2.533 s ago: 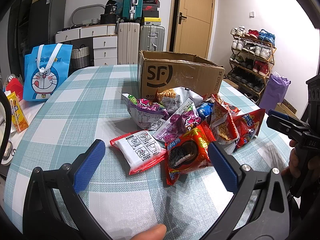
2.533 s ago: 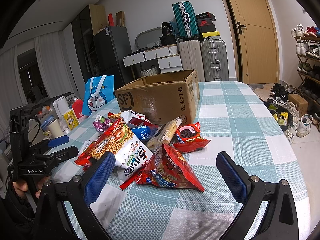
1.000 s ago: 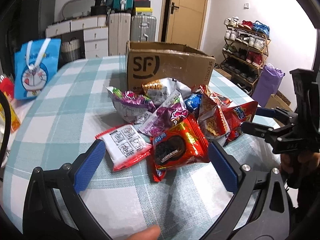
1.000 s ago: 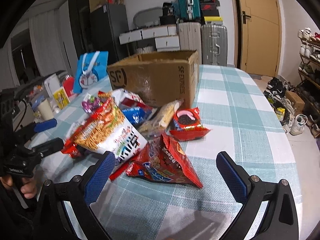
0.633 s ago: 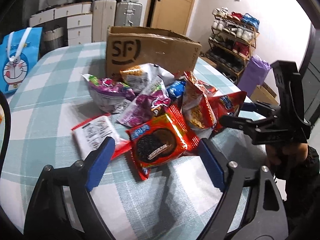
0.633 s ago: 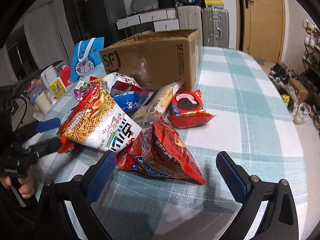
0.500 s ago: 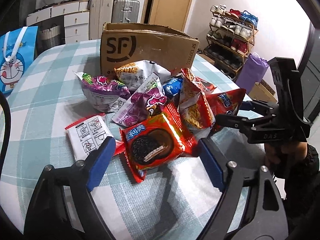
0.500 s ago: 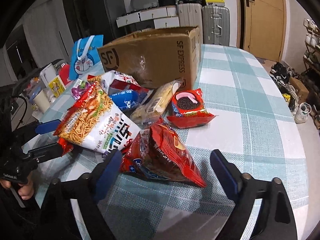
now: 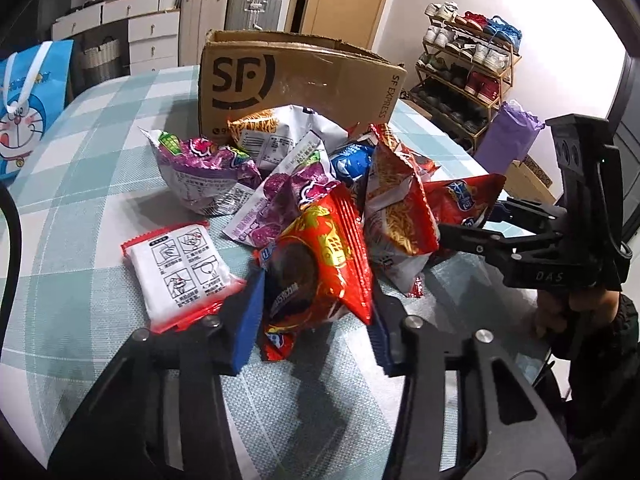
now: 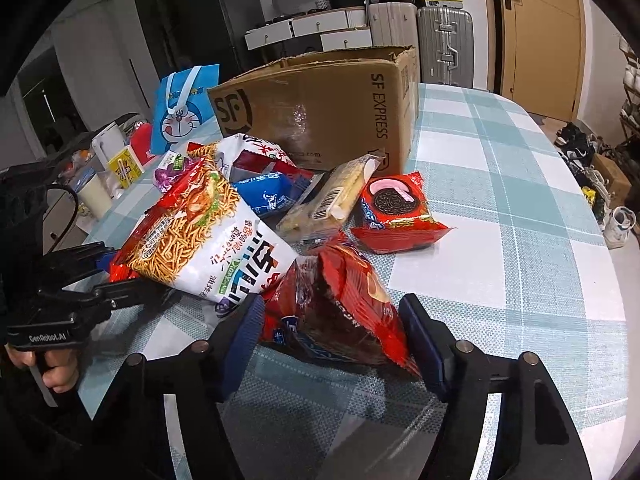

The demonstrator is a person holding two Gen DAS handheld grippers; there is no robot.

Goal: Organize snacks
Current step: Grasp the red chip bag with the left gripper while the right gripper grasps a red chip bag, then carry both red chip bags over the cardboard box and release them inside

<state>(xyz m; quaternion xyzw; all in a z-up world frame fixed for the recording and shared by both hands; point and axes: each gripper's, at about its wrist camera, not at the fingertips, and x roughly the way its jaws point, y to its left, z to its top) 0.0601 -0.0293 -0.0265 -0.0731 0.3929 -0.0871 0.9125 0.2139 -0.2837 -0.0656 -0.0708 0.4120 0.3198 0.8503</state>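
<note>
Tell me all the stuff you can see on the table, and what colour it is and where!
Cardboard box: one, brown, behind the snack pile.
Cookie packs: two, red; one in the left gripper, one beside the box.
Red chip bag: one, in the right gripper.
Noodle bags: two, white and orange; one in the pile's middle, one against the box.
Purple snack bags: two, left of the pile.
White packet: one, red-edged, apart at left.
Cartoon bag: one, blue, far left.
Left gripper: blue pads, closed on a cookie pack.
Right gripper: blue pads, closed on the chip bag.
</note>
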